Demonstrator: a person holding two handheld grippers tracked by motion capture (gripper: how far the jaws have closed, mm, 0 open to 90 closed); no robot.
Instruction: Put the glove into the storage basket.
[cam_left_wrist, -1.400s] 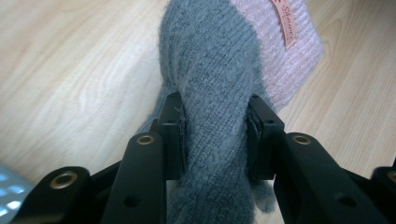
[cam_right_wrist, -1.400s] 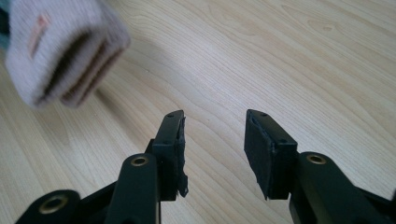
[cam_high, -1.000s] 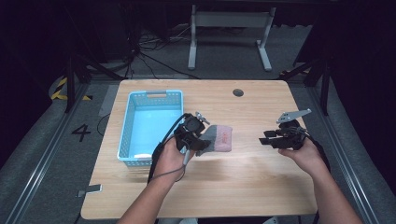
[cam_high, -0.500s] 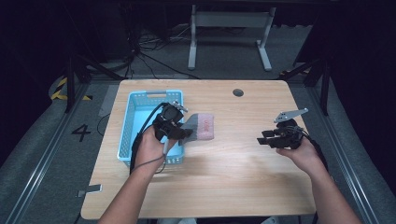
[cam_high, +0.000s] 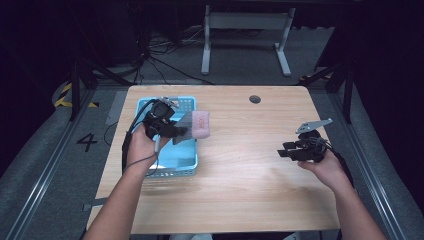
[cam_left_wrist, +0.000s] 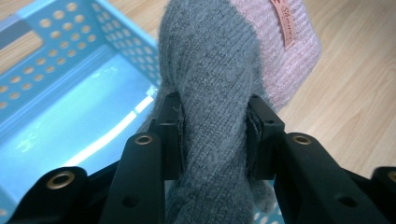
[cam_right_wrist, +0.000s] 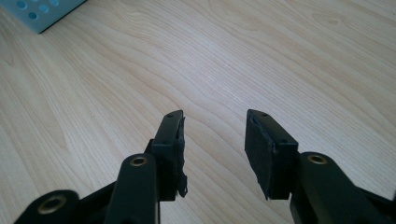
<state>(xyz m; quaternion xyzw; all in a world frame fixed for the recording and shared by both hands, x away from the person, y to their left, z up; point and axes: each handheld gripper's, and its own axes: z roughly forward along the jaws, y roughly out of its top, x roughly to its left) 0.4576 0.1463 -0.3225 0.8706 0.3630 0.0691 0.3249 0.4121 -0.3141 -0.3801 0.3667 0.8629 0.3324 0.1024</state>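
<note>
A grey and pink knitted sock is pinched between the jaws of my left gripper, which is shut on its grey part. In the high view the left gripper holds the sock in the air over the right rim of the blue basket, the pink end pointing right. A small label sits on the pink end. My right gripper hovers over the table's right side, open, with bare wood between its jaws.
The perforated blue basket stands on the left part of the wooden table. A round cable hole lies near the far edge. Dark floor, cables and a stand frame lie beyond the table.
My left gripper has carried the sock leftward and away from me, from the table's middle to over the basket's right rim. The right gripper has barely moved.
</note>
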